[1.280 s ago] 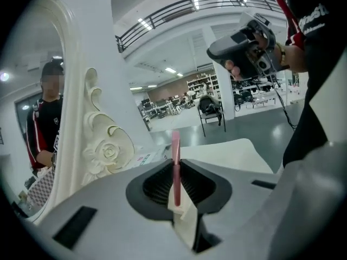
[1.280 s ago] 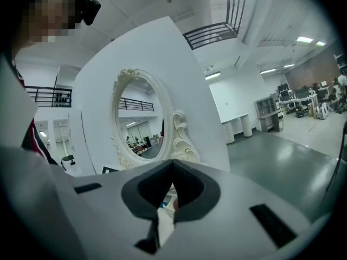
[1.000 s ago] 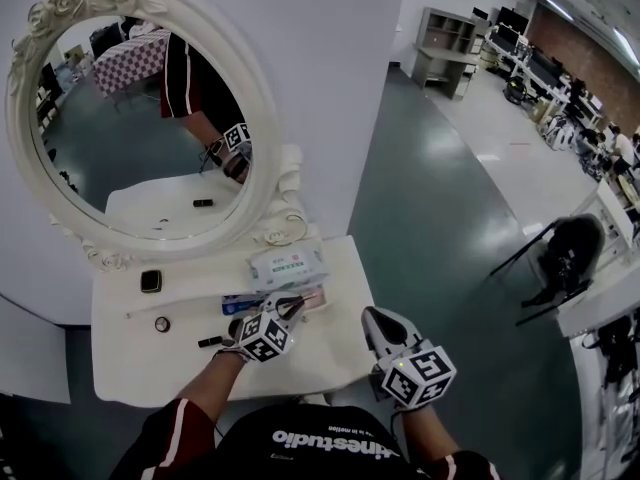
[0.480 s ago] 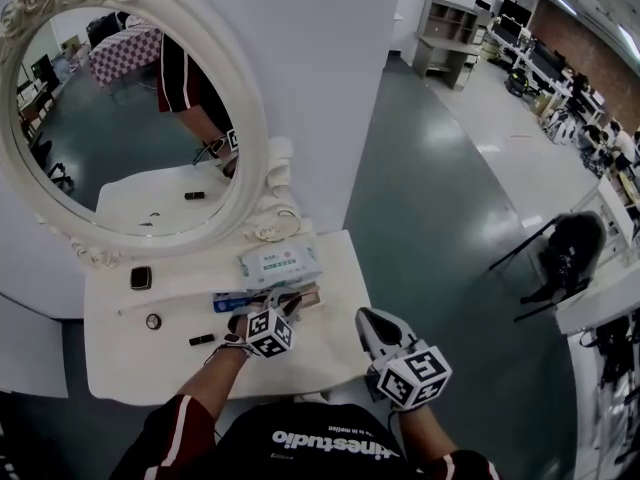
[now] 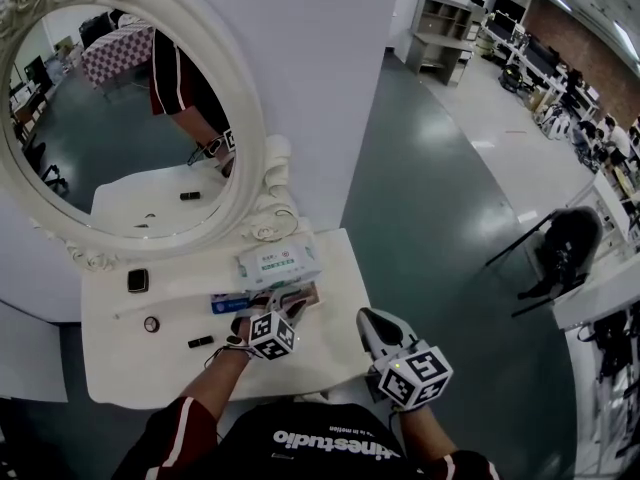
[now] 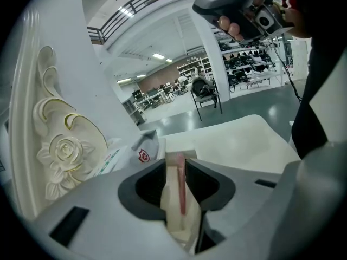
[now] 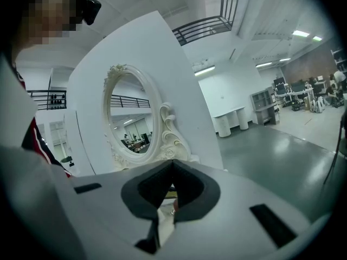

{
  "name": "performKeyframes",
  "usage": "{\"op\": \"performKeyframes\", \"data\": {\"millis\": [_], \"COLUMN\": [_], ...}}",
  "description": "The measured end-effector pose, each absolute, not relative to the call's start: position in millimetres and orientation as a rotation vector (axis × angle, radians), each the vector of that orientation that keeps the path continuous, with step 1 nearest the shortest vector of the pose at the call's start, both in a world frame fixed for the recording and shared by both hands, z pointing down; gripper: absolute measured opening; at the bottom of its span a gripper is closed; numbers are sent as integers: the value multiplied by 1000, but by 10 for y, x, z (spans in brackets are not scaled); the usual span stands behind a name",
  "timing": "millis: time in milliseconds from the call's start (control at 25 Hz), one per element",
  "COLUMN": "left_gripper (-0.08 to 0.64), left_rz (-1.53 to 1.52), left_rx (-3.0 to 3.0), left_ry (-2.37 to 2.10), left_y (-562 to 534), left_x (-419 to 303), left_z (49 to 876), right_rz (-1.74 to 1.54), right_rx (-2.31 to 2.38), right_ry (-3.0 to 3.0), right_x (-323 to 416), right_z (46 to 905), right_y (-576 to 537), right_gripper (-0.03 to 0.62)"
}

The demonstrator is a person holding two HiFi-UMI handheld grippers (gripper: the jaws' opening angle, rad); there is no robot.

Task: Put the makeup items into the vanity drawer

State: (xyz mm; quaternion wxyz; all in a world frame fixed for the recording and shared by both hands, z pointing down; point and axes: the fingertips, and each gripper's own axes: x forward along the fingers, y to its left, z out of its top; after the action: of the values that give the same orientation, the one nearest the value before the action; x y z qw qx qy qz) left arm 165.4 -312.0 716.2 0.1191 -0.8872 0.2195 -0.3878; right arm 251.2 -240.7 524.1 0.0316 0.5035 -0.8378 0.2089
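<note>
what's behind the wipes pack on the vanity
The mirror's carved white frame rises right behind the wipes pack. Whether they touch is hidden by the pack's back edge.

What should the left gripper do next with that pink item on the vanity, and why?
Probably close the left gripper on the slim pink item. Its jaws have just been opening and now stand either side of the item, which lies on the vanity top near the wipes pack, so a gentle squeeze looks like the sensible step before lifting it.

I am opening my left tongs (image 6: 174, 167) around the pink makeup thing (image 6: 180, 188), and I am bringing them down a little closer to the white table (image 5: 150, 368).
</note>
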Motion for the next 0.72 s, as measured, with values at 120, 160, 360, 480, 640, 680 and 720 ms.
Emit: {"op": "performKeyframes", "data": {"millis": [120,160,360,480,640,680,720], "left_gripper": [103,103,103,103,103,103,103], "left_rz": [-1117,-1109,-1070,-1051,-1022,-1016,-1011], "left_rx": [-2608,-2612,-2635,-2645,-2677,-2683,-2689], "left_ry": [643,646,680,707,759,773,787], "left_y": [-3093,-3086,-3048,-3022,-2962,-2948,-2934], "left_x": [1629,1614,1490,1392,1203,1146,1090], "left_z": [7120,7101,7017,6959,6864,6844,6824], "right_rz": [636,630,611,592,571,566,562], "right_rx": [1543,1540,1534,1529,1520,1516,1513], "right_ry": [-2582,-2585,-2591,-2599,-2606,-2607,-2608], "right_x": [2453,2432,2300,2214,2076,2035,1994], "right_z": [5217,5210,5176,5135,5061,5046,5036], "right_y": [-2404,-2407,-2402,-2386,-2341,-2327,-2315], "right_gripper": [3,3,3,3,3,3,3]}}
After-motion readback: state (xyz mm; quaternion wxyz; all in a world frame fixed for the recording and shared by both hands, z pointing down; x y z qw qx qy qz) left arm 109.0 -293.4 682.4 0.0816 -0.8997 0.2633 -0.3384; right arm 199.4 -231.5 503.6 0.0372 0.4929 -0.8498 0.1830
